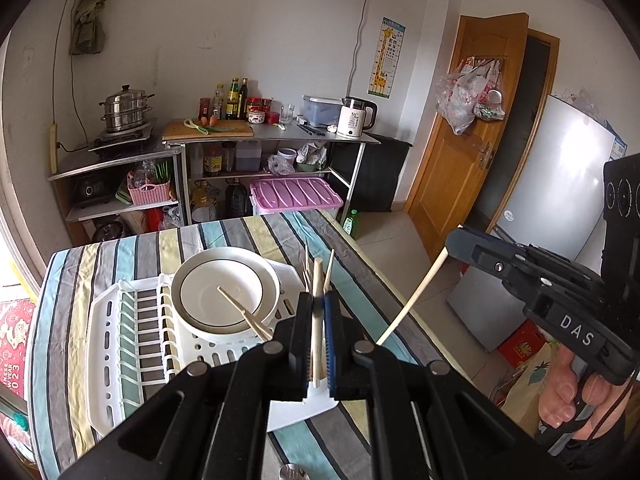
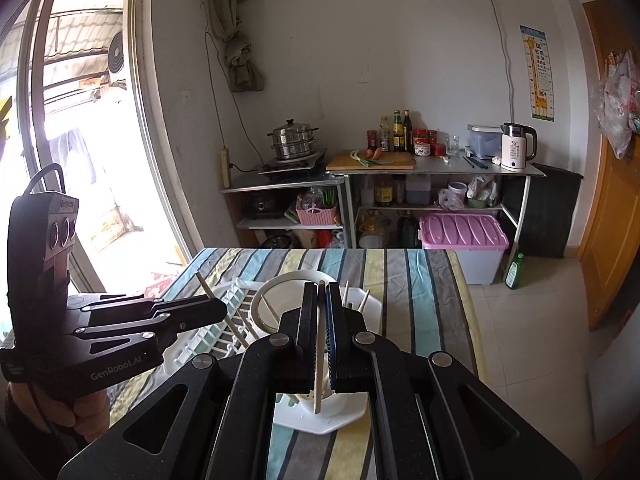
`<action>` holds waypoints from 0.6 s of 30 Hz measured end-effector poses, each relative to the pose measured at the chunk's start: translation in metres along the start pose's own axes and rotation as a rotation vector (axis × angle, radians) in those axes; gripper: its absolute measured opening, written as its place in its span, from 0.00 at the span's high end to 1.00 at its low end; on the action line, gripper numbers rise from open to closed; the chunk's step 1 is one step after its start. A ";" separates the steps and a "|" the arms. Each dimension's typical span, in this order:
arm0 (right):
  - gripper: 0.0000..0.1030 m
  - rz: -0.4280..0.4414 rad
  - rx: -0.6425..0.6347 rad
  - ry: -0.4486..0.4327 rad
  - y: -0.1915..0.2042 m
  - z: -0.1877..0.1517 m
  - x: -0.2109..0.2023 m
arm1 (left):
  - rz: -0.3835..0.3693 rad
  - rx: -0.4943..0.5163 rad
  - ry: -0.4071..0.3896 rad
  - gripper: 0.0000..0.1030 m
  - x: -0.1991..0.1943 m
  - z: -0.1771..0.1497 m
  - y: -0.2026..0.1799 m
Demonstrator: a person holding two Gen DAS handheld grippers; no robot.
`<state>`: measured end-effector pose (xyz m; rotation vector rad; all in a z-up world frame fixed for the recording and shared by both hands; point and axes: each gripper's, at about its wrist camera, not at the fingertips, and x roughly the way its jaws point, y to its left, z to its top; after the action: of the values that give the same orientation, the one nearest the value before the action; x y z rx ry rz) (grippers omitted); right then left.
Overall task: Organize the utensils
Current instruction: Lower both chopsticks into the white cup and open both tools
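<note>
A single chopstick (image 1: 317, 320) is held between the closed jaws of the left gripper (image 1: 318, 336); it stands roughly upright, its ends projecting above and below the pads. A second chopstick (image 2: 319, 352) is clamped the same way in the right gripper (image 2: 320, 340), which is seen from the left wrist view as held out past the right edge of the table (image 1: 360, 252), its stick slanting down toward that edge.

The white drying rack (image 1: 132, 332) lies on the striped cloth toward the near left of the table, with stacked bowls (image 1: 224, 292) on it; one loose chopstick (image 1: 244, 314) rests across the bowl rim. A white utensil cup (image 2: 328, 402) at the rack's near right corner already holds several sticks.

Risks, as judged:
- Each stick is pinched at one narrow point only, so it could pivot or slip if knocked.
- The projecting lower ends could catch the cup rim or the standing sticks on lowering, tipping the cup.
- The two grippers converge on one small opening; collision is possible.
</note>
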<state>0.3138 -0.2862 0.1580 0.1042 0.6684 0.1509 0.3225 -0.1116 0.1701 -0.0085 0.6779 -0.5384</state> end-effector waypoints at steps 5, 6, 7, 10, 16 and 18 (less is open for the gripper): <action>0.97 0.005 0.003 -0.001 -0.003 0.004 0.014 | 0.002 0.004 0.001 0.94 0.012 0.010 0.001; 0.97 0.009 0.005 0.001 -0.004 0.005 0.017 | 0.002 0.007 0.002 0.94 0.015 0.011 0.001; 0.97 0.010 0.008 0.004 -0.005 0.005 0.019 | 0.003 0.008 0.003 0.94 0.017 0.011 0.001; 0.97 0.004 0.007 0.011 -0.008 0.003 0.029 | 0.002 0.004 0.015 0.94 0.026 0.011 0.003; 0.97 0.004 0.026 0.059 -0.018 -0.009 0.052 | 0.008 -0.009 0.062 0.94 0.048 0.001 0.009; 0.97 0.005 0.034 0.080 -0.022 -0.015 0.061 | 0.016 -0.013 0.081 0.94 0.055 -0.003 0.011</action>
<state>0.3538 -0.2963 0.1064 0.1331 0.7511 0.1493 0.3614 -0.1279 0.1330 0.0064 0.7600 -0.5207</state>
